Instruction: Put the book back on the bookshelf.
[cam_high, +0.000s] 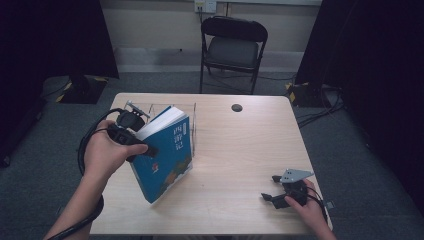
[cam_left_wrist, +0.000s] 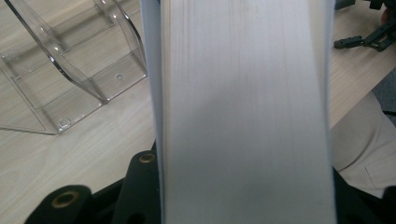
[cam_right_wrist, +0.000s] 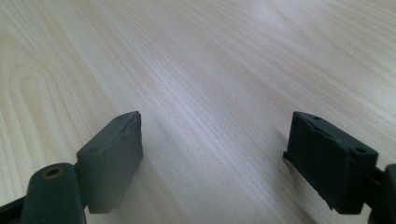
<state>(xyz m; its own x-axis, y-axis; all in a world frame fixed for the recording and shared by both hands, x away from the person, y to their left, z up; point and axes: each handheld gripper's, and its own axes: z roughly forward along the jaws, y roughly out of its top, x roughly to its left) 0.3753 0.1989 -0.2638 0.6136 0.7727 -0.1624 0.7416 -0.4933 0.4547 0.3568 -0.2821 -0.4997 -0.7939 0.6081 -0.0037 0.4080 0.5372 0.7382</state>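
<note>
One blue book (cam_high: 167, 160) is held tilted on the table (cam_high: 240, 150) by the left gripper (cam_high: 142, 148), whose jaws are clamped across its page edge just beside a clear rack (cam_high: 192, 120). Most of that gripper is hidden by the pages in the left gripper view. The right gripper (cam_high: 272, 188) rests well apart, jaws spread on nothing.

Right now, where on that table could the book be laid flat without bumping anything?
The widest bare wood lies mid-table, between the blue book and the right gripper, up to the small dark disc. The far-left corner is crowded: the clear plastic rack stands right behind the book, which the left gripper clamps, tilted.
</note>
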